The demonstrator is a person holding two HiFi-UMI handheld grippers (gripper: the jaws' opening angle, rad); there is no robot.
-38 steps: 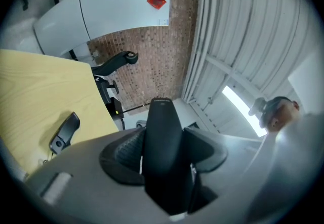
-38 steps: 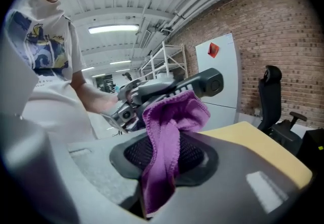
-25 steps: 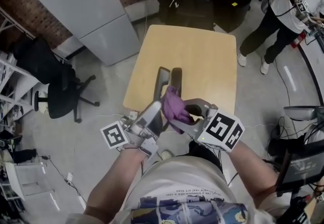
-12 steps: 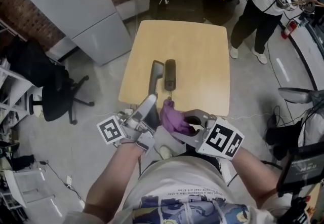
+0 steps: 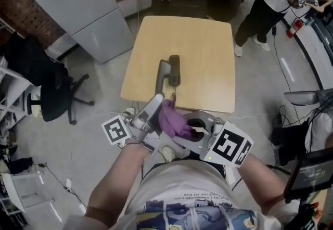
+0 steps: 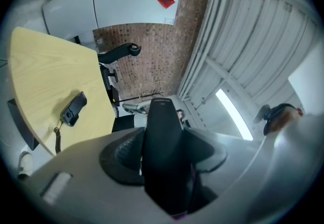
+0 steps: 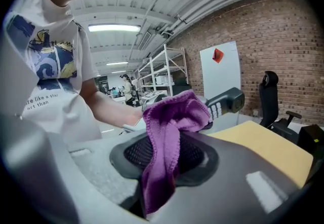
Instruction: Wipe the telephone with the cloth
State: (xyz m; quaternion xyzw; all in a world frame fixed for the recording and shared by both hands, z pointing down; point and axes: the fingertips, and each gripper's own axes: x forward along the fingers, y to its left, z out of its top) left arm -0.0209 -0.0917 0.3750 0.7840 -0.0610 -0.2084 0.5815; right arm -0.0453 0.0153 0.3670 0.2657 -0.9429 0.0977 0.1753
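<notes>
My left hand-held gripper [image 5: 151, 112] is closed on the slim black plastic telephone handset [image 6: 162, 132], one jaw pressed to each long side, so the grip stands fairly wide. The handset's long axis runs straight out along those jaws. From the head view it points away from me across the near edge of the light wooden bench [image 5: 203, 52], parallel to the small black telephone base [image 5: 174, 70] and just left of it. Its far end, above the bench, is level with the base's far end and looks tipped a little upward. The handset's back is smooth and dark, narrowing to a rounded tip with a small line of print I can't read. In the right gripper view I see its other face, with rows of pale keys. My right hand-held gripper [image 5: 183, 126] is clamped on a purple microfibre cloth [image 7: 167, 132]. The cloth bunches above the jaws against the handset's near part, on my side of the base. A dark coiled cord [image 6: 56, 134] trails from the base toward the bench's near edge.
</notes>
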